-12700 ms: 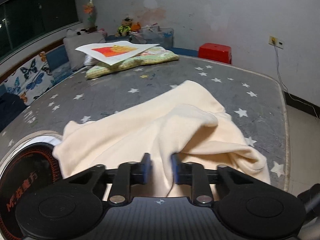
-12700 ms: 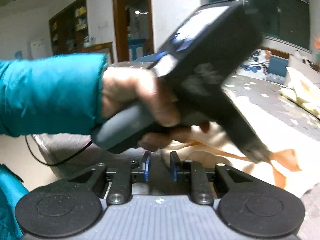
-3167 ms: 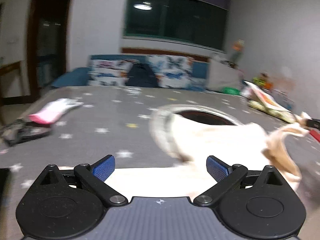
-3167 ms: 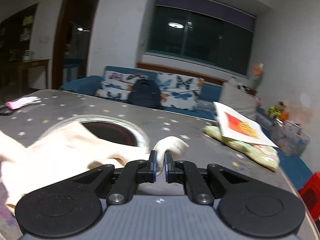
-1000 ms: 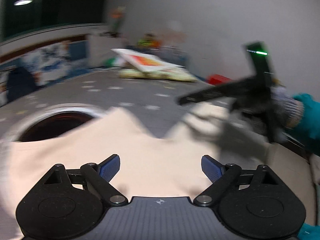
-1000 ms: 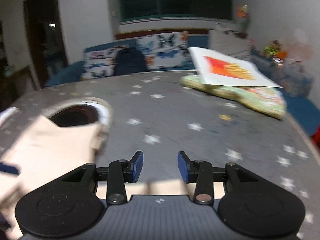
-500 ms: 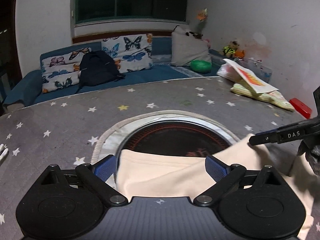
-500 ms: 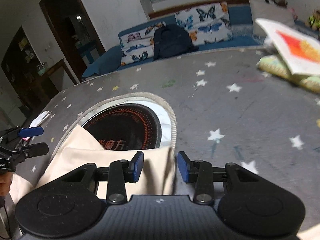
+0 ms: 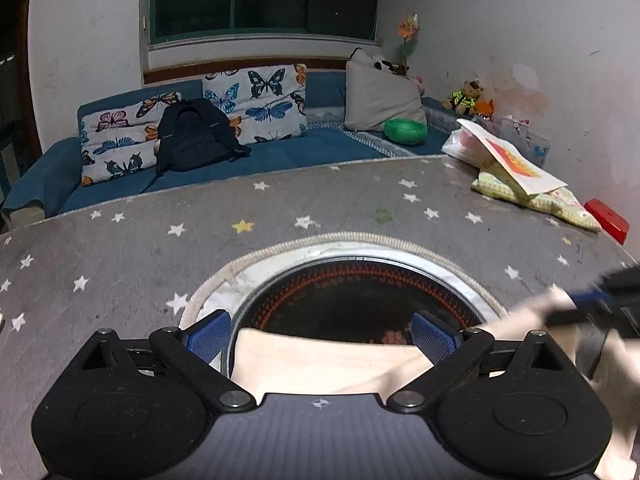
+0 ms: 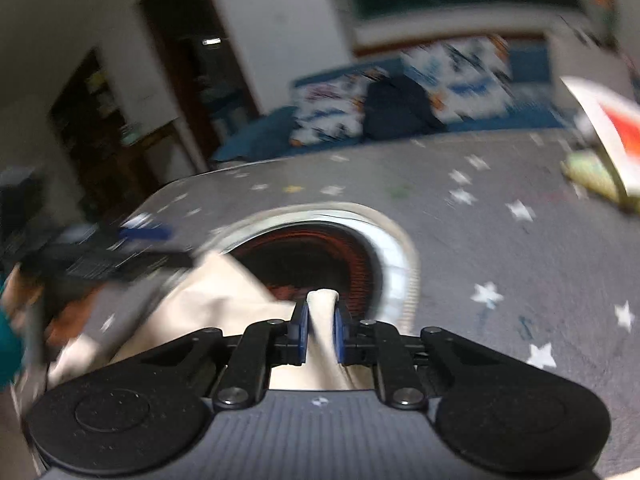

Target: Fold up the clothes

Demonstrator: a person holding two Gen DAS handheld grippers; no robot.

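Observation:
A cream garment lies on the grey star-patterned table cover, its far edge over the round black-and-red cooktop. My left gripper is open, its blue pads on either side of the garment's edge, holding nothing. My right gripper is shut on a pinched fold of the cream garment at the near rim of the cooktop. The right gripper also shows blurred at the right edge of the left wrist view, and the left gripper blurred at the left of the right wrist view.
A white paper on a green-patterned cushion lies at the table's far right, with a red stool beyond. A blue sofa with butterfly pillows, a black backpack and a green bowl stand behind the table.
My right gripper has closed on a fold of the cream garment; half a second ago it was open. My left gripper stays open over the garment's edge and has shifted slightly.

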